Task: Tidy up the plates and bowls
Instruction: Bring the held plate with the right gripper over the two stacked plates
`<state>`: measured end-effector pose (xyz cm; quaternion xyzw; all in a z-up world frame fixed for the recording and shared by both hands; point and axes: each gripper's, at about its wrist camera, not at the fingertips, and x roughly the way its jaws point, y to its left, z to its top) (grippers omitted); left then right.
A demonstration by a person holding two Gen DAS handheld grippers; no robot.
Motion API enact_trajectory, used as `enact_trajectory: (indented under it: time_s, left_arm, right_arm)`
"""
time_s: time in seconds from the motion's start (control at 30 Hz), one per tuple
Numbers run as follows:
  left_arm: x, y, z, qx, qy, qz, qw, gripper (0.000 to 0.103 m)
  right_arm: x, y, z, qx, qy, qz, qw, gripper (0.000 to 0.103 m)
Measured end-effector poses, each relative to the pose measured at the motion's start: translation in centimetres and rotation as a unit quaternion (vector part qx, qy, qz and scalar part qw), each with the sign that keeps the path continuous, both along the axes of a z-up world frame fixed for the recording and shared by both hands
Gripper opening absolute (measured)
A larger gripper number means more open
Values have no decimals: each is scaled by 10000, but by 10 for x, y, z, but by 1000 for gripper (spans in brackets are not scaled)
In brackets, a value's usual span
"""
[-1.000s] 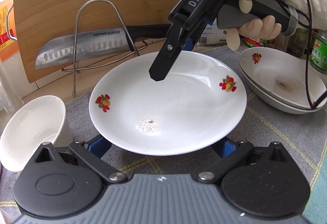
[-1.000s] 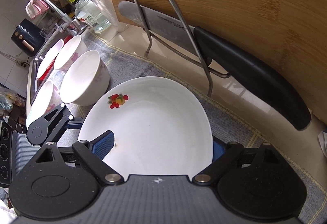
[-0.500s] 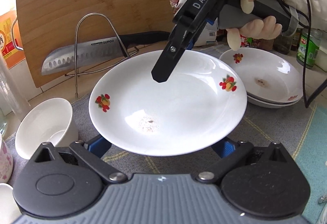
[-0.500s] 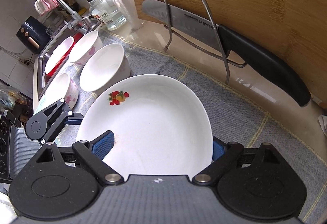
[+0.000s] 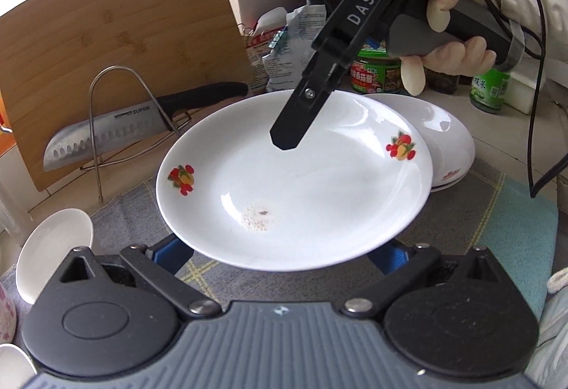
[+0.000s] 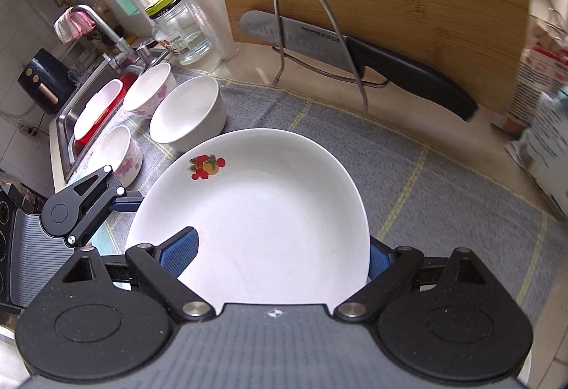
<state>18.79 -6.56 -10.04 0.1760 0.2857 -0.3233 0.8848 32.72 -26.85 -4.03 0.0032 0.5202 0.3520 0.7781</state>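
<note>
- Two grippers and one plate occupy the middle of both views; the surrounding items follow in descending size.
- Cutting board (image 5: pixel 117 44): bamboo, propped upright at the back of the counter.
- Cloth (image 6: pixel 408 183): grey with yellow lines, spread flat over the counter under the dishes.
- Plate (image 5: pixel 294 183): white, with a fruit print at two points on the rim, held off the cloth. Its right edge overlaps the stacked plates in the left wrist view.
- Stacked plates (image 5: pixel 447 137): white, resting on the cloth behind and to the right of the held plate.
- Left gripper (image 5: pixel 280 257): jaws set wide, with the near rim of the plate between the blue pads. Contact between pads and rim cannot be determined.
- Right gripper (image 6: pixel 284 257): jaws set wide, blue pads at either side of the plate rim, from the opposite side. Pad pressure on the rim cannot be determined.
- Hand (image 5: pixel 451 44): gloved, wrapped around the handle of the right gripper.
- Knife (image 6: pixel 355 55): broad blade, black handle, lying across the wire stand.
- Wire stand (image 6: pixel 319 41): steel loop, standing in front of the cutting board.
- Bowls (image 6: pixel 188 108): several white bowls, some with pink flowers, grouped on the cloth beside the sink (image 6: pixel 64 119).
</note>
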Motion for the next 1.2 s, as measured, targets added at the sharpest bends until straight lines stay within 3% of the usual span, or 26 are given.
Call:
enact_trajectory:
  time_s: [0.7, 1.2]
  left_arm:
    - [3, -57, 4, 42, -76, -1400, 9901, 102]
    - [15, -79, -9, 187, 76, -1769, 9840, 102]
  right_arm:
    - [-78, -90, 5, -32, -22, -1464, 9892, 96]
    - [-86, -117, -10, -138, 112, -1910, 9814, 96]
